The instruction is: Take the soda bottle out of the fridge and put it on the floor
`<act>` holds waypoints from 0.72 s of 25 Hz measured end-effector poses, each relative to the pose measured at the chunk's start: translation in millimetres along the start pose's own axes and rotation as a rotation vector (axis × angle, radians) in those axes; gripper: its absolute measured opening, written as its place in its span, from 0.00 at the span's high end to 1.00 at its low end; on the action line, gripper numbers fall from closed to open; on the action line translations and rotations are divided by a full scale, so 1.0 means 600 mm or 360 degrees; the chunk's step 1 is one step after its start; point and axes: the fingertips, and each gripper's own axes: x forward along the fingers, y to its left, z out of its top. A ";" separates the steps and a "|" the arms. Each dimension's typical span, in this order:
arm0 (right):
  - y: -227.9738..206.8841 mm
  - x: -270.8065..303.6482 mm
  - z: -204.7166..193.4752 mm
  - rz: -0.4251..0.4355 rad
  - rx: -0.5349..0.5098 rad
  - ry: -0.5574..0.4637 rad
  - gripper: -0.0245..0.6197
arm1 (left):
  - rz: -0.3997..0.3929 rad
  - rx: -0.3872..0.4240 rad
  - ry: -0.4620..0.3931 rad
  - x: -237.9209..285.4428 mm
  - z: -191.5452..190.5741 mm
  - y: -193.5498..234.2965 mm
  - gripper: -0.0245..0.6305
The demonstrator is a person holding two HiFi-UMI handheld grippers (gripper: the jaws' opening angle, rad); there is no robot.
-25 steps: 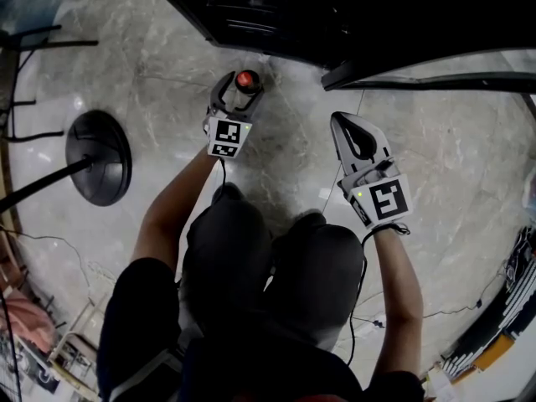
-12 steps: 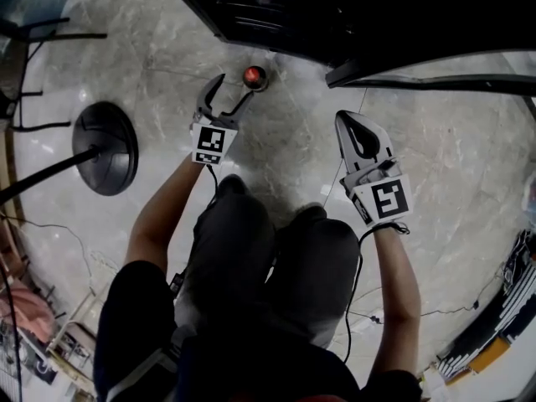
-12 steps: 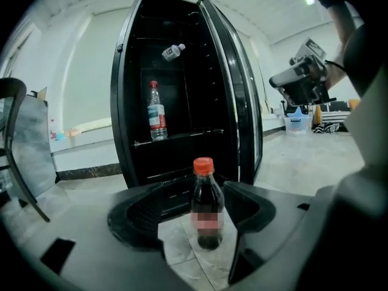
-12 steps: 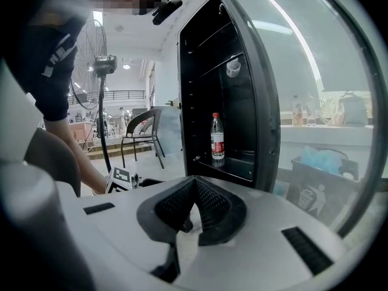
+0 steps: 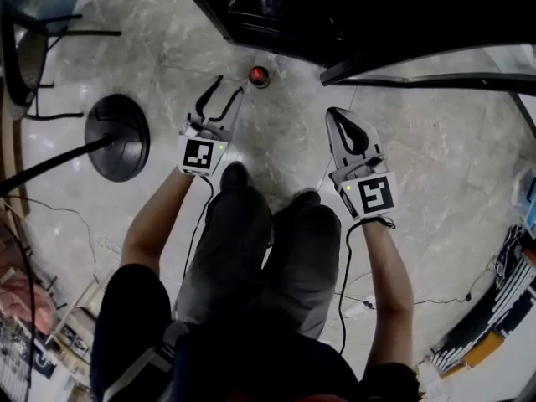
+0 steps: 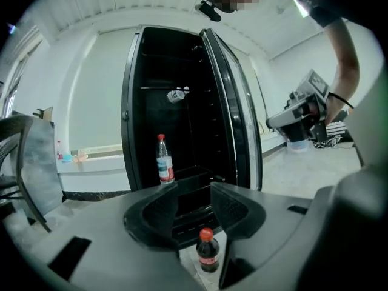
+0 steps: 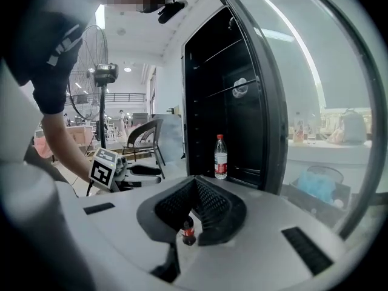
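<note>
The soda [image 5: 259,75] stands upright on the floor [image 5: 402,157] at top centre, in front of the fridge [image 5: 276,11]. The left gripper [image 5: 231,85], just below it, is closing on nothing; the right gripper [image 5: 335,117] is pinched together. Best to withdraw straight, clear of the cap.

Fridge [image 5: 293,23] showing black, frame and inside alike. Floor [image 5: 419,182] before fridge showing grey-beige marble with darker veining. Soda bottle [image 5: 259,76] at fridge's foot showing red cap, dark brown contents, red label. Water bottle [image 6: 163,160] inside fridge showing clear body, red cap, red-and-white label. Left gripper [image 5: 230,88] and right gripper [image 5: 332,114] carrying black-and-white square markers. Round fan base [image 5: 117,136] left of fridge showing black.
</note>
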 end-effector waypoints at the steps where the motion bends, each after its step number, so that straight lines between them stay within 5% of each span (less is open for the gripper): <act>1: 0.001 -0.006 0.019 -0.0008 -0.0008 -0.0035 0.93 | 0.0013 -0.0004 -0.0016 -0.006 0.023 0.002 0.71; 7: 0.011 -0.046 0.113 -0.0056 -0.0026 -0.0098 0.93 | 0.0091 -0.0017 -0.0096 -0.045 0.161 0.018 0.88; 18: 0.025 -0.123 0.293 -0.0125 0.0049 -0.0110 0.93 | 0.0111 -0.0094 -0.0148 -0.087 0.403 0.014 0.92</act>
